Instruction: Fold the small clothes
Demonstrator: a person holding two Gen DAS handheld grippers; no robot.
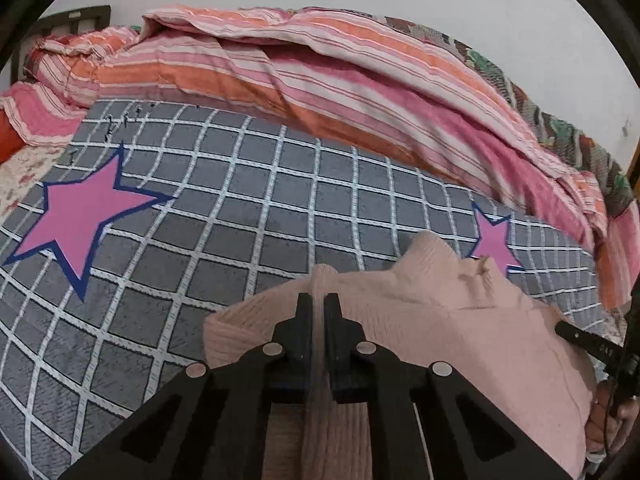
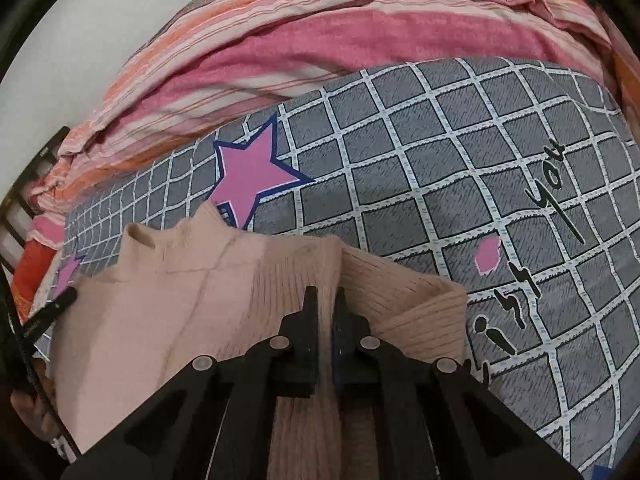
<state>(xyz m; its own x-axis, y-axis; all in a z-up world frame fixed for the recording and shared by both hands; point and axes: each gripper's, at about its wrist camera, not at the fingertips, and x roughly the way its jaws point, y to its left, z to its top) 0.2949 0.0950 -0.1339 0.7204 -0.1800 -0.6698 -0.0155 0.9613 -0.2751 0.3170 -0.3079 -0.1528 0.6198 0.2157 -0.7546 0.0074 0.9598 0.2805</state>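
Observation:
A pale pink ribbed knit sweater point(image 1: 460, 320) lies on a grey checked bed sheet point(image 1: 240, 216) with pink stars. My left gripper point(image 1: 319, 300) is shut on a raised fold of the sweater near its left side. In the right wrist view the same sweater point(image 2: 160, 304) shows with its high collar point(image 2: 192, 224) pointing away. My right gripper point(image 2: 326, 296) is shut on a ridge of the ribbed fabric at the sweater's right side. The tip of the other gripper shows at each view's edge, at the right of the left wrist view point(image 1: 588, 342) and the left of the right wrist view point(image 2: 52, 308).
A rumpled pink, orange and white striped quilt point(image 1: 320, 80) is piled along the far side of the bed against a white wall. A dark headboard point(image 1: 72, 20) stands at the far left. The sheet carries black lettering point(image 2: 532, 240) to the right of the sweater.

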